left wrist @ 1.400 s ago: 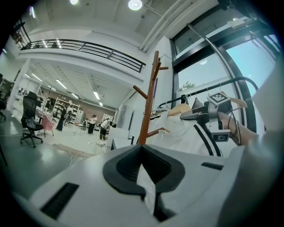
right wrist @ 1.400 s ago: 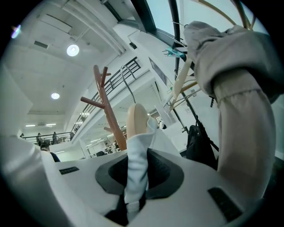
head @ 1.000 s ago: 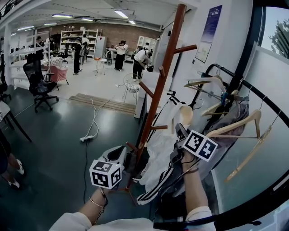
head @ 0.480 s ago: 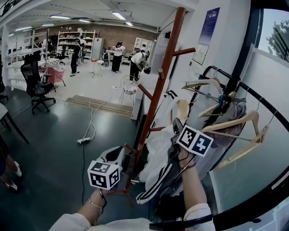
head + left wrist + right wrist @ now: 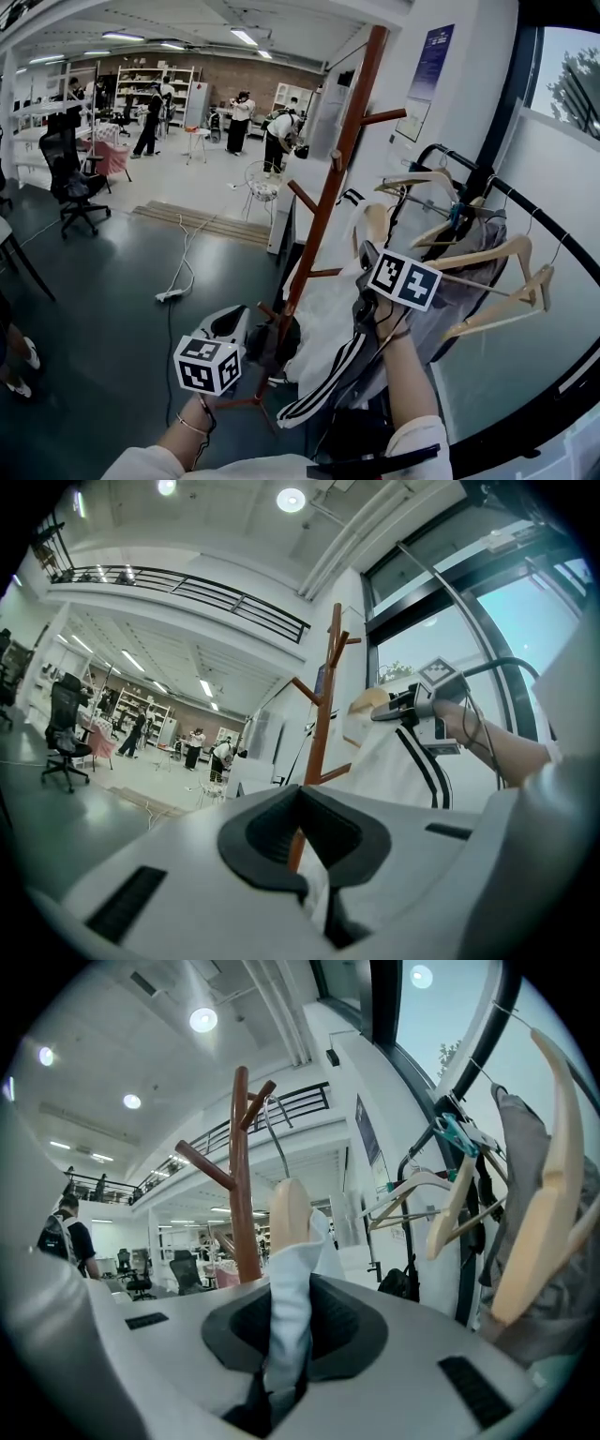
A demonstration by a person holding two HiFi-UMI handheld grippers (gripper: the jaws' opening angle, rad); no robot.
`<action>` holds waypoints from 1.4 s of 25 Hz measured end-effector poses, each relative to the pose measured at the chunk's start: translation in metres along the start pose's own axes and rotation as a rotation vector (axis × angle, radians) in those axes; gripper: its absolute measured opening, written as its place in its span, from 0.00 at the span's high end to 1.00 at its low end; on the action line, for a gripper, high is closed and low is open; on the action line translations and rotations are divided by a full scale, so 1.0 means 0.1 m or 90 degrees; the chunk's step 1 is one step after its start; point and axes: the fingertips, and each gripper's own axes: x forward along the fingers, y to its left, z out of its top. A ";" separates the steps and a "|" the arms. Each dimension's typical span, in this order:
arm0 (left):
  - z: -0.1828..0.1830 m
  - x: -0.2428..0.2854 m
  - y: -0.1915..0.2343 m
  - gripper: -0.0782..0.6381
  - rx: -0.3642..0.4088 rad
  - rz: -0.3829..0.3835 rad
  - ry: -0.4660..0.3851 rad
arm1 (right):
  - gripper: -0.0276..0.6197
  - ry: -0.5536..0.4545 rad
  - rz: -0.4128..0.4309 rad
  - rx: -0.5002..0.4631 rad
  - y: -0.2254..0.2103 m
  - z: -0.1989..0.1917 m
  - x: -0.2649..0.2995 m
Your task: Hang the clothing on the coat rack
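Task incomplete: the right tongs [image 5: 286, 1335] are clamped on the white jacket [image 5: 328, 328] at its wooden hanger [image 5: 377, 223], the left tongs [image 5: 309, 878] appear closed on its lower edge, and the jacket hangs free at 4 o'clock of the coat rack [image 5: 337, 169], with no peg apparently engaged.

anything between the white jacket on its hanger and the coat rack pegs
Nothing visible. The right gripper holds the white jacket on its wooden hanger just right of the coat rack; the upper peg there is bare. The spare hangers hang farther right.
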 end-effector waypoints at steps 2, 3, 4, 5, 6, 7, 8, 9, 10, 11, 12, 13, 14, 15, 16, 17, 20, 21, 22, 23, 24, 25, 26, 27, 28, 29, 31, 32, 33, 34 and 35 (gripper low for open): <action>0.01 -0.03 0.03 0.88 0.001 0.002 -0.001 | 0.85 0.003 -0.007 -0.005 -0.03 0.06 -0.01; 0.02 -0.04 0.04 0.88 0.001 0.003 -0.001 | 0.85 0.000 -0.010 -0.004 -0.05 0.10 -0.02; 0.02 -0.05 0.05 0.88 0.001 0.003 -0.001 | 0.86 -0.005 -0.013 -0.002 -0.07 0.15 -0.04; 0.02 -0.06 0.06 0.88 0.000 0.003 0.000 | 0.86 -0.012 -0.016 -0.003 -0.07 0.22 -0.07; 0.03 -0.06 0.06 0.88 0.000 0.002 0.000 | 0.86 -0.021 -0.018 -0.007 -0.07 0.30 -0.10; 0.03 -0.07 0.06 0.88 0.001 0.000 0.000 | 0.86 -0.029 -0.020 -0.015 -0.06 0.39 -0.12; 0.04 -0.06 0.04 0.88 0.002 -0.003 -0.001 | 0.86 -0.036 -0.021 -0.026 -0.03 0.48 -0.14; 0.05 -0.06 0.03 0.88 0.004 -0.006 -0.002 | 0.86 -0.040 -0.022 -0.037 -0.01 0.57 -0.15; 0.06 -0.05 0.01 0.88 0.005 -0.009 -0.003 | 0.86 -0.043 -0.024 -0.048 0.01 0.64 -0.16; 0.07 -0.05 -0.01 0.88 0.006 -0.012 -0.004 | 0.86 -0.044 -0.026 -0.058 0.03 0.71 -0.15; 0.07 -0.06 -0.03 0.88 0.007 -0.015 -0.004 | 0.86 -0.043 -0.028 -0.066 0.05 0.77 -0.15; 0.07 -0.06 -0.05 0.88 0.008 -0.017 -0.003 | 0.86 -0.042 -0.030 -0.071 0.07 0.81 -0.14; 0.06 -0.07 -0.06 0.88 0.009 -0.018 -0.001 | 0.86 -0.041 -0.031 -0.075 0.08 0.85 -0.14; 0.04 -0.09 -0.06 0.88 0.008 -0.018 0.001 | 0.86 -0.040 -0.031 -0.078 0.10 0.88 -0.14; 0.03 -0.10 -0.05 0.88 0.008 -0.016 0.003 | 0.86 -0.040 -0.031 -0.081 0.11 0.91 -0.14; 0.03 -0.12 -0.03 0.88 0.007 -0.013 0.004 | 0.86 -0.040 -0.031 -0.084 0.13 0.94 -0.14; 0.03 -0.16 0.00 0.88 0.005 -0.006 0.005 | 0.86 -0.036 -0.031 -0.097 0.17 1.04 -0.10; 0.03 -0.17 0.01 0.88 0.006 -0.003 0.005 | 0.86 -0.034 -0.029 -0.102 0.18 1.07 -0.08; 0.03 -0.18 0.01 0.88 0.006 -0.001 0.005 | 0.86 -0.031 -0.029 -0.108 0.19 1.09 -0.07; 0.03 -0.19 0.02 0.88 0.006 0.002 0.004 | 0.86 -0.027 -0.029 -0.115 0.20 1.11 -0.06; 0.03 -0.20 0.04 0.88 0.006 0.005 0.004 | 0.86 -0.024 -0.031 -0.123 0.21 1.13 -0.05; 0.04 -0.22 0.06 0.88 0.006 0.010 0.003 | 0.86 -0.021 -0.032 -0.131 0.22 1.15 -0.04; 0.04 -0.23 0.08 0.88 0.005 0.014 0.002 | 0.86 -0.019 -0.032 -0.137 0.23 1.18 -0.03; 0.04 -0.25 0.10 0.88 0.003 0.018 0.000 | 0.86 -0.018 -0.031 -0.142 0.25 1.21 -0.01; 0.04 -0.26 0.11 0.88 0.001 0.021 -0.001 | 0.86 -0.018 -0.031 -0.147 0.27 1.24 0.00; 0.04 -0.27 0.12 0.88 0.000 0.023 -0.001 | 0.86 -0.018 -0.032 -0.155 0.30 1.27 0.01; 0.02 -0.30 0.14 0.88 -0.002 0.027 -0.001 | 0.86 -0.016 -0.035 -0.177 0.35 1.32 0.02; 0.00 -0.32 0.15 0.88 -0.004 0.029 -0.001 | 0.86 -0.013 -0.032 -0.181 0.38 1.35 0.03; 0.00 -0.33 0.16 0.88 -0.006 0.033 -0.002 | 0.86 -0.009 -0.026 -0.180 0.41 1.37 0.05; -0.01 -0.34 0.18 0.88 -0.008 0.036 -0.002 | 0.86 -0.003 -0.020 -0.175 0.44 1.39 0.08; -0.01 -0.34 0.19 0.88 -0.010 0.040 -0.001 | 0.86 0.004 -0.015 -0.174 0.46 1.41 0.12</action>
